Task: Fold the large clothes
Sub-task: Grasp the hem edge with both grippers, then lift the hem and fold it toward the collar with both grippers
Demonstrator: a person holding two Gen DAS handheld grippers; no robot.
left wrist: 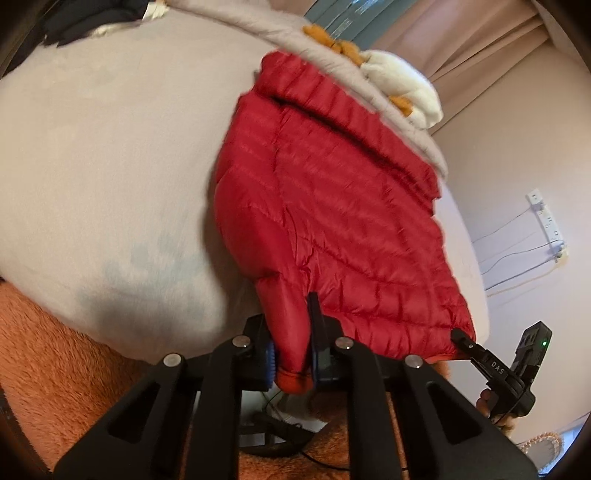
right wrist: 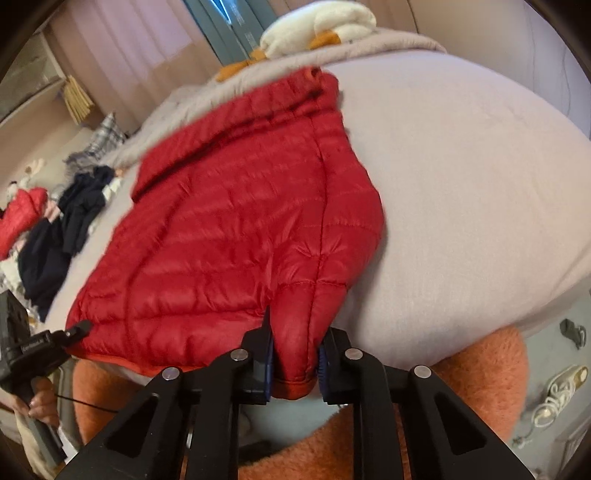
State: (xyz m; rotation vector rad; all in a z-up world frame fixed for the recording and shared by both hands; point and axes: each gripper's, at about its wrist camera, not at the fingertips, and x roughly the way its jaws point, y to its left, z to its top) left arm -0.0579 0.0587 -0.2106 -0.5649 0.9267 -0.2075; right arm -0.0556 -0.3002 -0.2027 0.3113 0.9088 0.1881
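nearest the left wrist camera, a sleeve cuff point(left wrist: 291, 373) of the red puffer jacket point(left wrist: 332, 206) is being pinched between the nearly closed pads of the left gripper point(left wrist: 290, 363). the other cuff point(right wrist: 295, 376) is being clamped the same way by the right gripper point(right wrist: 295, 365). the jacket is being kept spread flat on the grey bed point(left wrist: 96, 155), hem toward the grippers, collar away. beyond it, a white plush toy point(right wrist: 317, 26) is being seen near the curtains point(right wrist: 122, 37); dark clothes point(right wrist: 74, 214) are lying at the left.
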